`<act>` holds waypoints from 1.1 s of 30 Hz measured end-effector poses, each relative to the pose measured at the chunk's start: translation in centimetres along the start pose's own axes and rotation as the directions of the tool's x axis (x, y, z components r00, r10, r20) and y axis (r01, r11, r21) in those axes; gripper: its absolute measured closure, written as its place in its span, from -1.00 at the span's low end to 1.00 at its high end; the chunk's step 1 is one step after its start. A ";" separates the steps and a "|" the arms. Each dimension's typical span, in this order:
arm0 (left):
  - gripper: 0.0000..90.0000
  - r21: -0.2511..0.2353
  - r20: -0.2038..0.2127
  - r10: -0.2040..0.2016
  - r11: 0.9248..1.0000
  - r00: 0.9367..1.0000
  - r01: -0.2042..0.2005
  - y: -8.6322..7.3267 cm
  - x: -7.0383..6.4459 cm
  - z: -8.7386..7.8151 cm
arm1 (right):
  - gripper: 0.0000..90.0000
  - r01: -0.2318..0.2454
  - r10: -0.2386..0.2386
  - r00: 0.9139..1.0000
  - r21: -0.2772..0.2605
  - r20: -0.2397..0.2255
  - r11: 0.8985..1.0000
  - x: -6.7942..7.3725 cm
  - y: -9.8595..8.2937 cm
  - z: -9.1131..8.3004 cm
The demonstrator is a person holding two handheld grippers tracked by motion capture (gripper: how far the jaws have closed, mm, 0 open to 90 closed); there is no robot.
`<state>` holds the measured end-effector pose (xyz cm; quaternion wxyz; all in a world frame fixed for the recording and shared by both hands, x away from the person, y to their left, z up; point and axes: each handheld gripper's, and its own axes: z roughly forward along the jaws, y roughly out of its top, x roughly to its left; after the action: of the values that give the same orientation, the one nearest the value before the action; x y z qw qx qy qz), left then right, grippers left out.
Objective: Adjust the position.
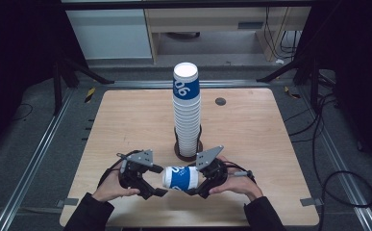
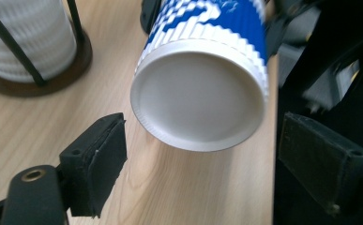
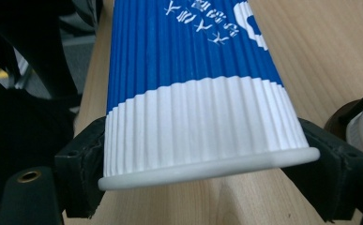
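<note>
A blue and white ribbed paper cup [image 1: 179, 177] lies sideways just above the table's front edge. My right gripper [image 1: 196, 185] is shut on it near the rim, and in the right gripper view the cup [image 3: 193, 79] is pressed between both pads of the gripper [image 3: 207, 164]. My left gripper [image 1: 158, 180] is open at the cup's base end. In the left gripper view the white bottom of the cup [image 2: 200, 101] faces the camera just ahead of the open left gripper [image 2: 202, 145], whose pads [image 2: 97, 159] do not touch it.
A tall stack of the same cups [image 1: 187, 106] stands in a dark wire holder [image 1: 188, 153] at the middle of the wooden table [image 1: 126, 120], right behind the grippers. A small dark disc [image 1: 220, 101] lies at the back. The stack [image 2: 29, 37] shows at the upper left of the left gripper view.
</note>
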<state>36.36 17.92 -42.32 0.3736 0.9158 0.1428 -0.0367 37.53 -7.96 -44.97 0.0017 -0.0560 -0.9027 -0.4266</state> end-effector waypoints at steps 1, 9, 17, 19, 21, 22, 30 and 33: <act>-0.67 0.035 0.000 0.011 0.999 1.000 -0.011 0.0 0.0 0.3 | -0.65 0.006 -0.006 1.000 0.013 0.003 1.000 0.1 0.0 0.2; -0.66 0.146 -0.018 0.059 0.988 0.998 -0.056 0.3 -0.8 2.2 | -0.65 0.066 -0.066 0.998 0.117 -0.002 0.991 0.9 0.4 1.7; -0.57 0.172 -0.015 0.078 0.982 0.997 -0.075 0.5 -1.3 3.0 | -0.65 0.094 -0.091 0.996 0.168 -0.020 0.981 1.5 0.6 2.8; -0.53 0.178 -0.013 0.082 0.981 0.997 -0.079 0.5 -1.3 3.1 | -0.65 0.102 -0.099 0.995 0.171 -0.026 0.980 1.5 0.7 2.9; -0.46 0.176 -0.009 0.085 0.981 0.996 -0.082 0.4 -1.4 3.3 | -0.65 0.108 -0.105 0.994 0.174 -0.025 0.979 1.5 0.8 2.9; -0.44 0.177 -0.011 0.087 0.981 0.996 -0.083 0.4 -1.4 3.3 | -0.65 0.107 -0.104 0.994 0.174 -0.023 0.979 1.5 0.8 3.0; -0.42 0.152 -0.020 0.099 0.984 0.995 -0.095 0.4 -1.3 2.9 | -0.68 0.106 -0.106 0.994 0.158 -0.009 0.982 1.5 0.8 2.8; -0.42 0.137 -0.029 0.094 0.986 0.995 -0.089 0.4 -1.1 2.5 | -0.82 0.096 -0.098 0.995 0.121 0.006 0.988 1.3 0.9 2.4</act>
<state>35.48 15.66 -43.69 0.3090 0.9452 0.1042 -0.0129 36.44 -5.39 -45.78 -0.0211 -0.0144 -0.9284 -0.3707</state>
